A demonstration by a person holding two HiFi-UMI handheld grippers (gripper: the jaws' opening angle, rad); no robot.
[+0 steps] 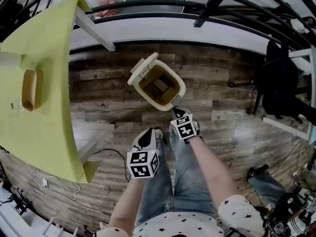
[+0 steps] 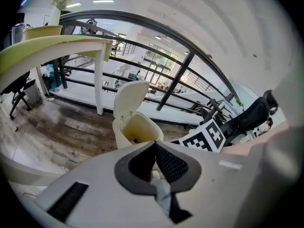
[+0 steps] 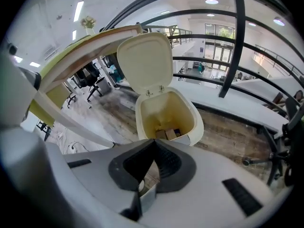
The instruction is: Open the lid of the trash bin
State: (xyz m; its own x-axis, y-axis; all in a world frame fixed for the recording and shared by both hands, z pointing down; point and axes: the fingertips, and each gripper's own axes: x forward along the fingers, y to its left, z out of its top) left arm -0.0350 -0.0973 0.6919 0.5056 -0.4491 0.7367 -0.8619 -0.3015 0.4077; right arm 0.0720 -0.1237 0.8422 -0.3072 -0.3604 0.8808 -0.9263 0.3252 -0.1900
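A cream trash bin (image 1: 170, 101) stands on the wood floor with its lid (image 1: 142, 68) swung up and back, so the inside shows. Brown cardboard scraps (image 3: 169, 134) lie at its bottom. My right gripper (image 1: 177, 111) is shut on nothing, its tips just short of the bin's near rim. In the right gripper view the bin (image 3: 190, 117) and raised lid (image 3: 145, 61) sit straight ahead of the right gripper (image 3: 154, 142). My left gripper (image 1: 149, 133) is lower and further back, also shut and empty. In its own view the left gripper (image 2: 155, 144) points at the bin (image 2: 124, 136) and lid (image 2: 130, 96).
A yellow-green table (image 1: 47, 107) with a wooden tray (image 1: 29, 89) fills the left side, and its white leg (image 1: 94, 28) stands near the bin. A black railing (image 1: 207, 6) runs behind. A black chair (image 1: 277, 83) is at the right. A cable (image 1: 112, 154) lies on the floor.
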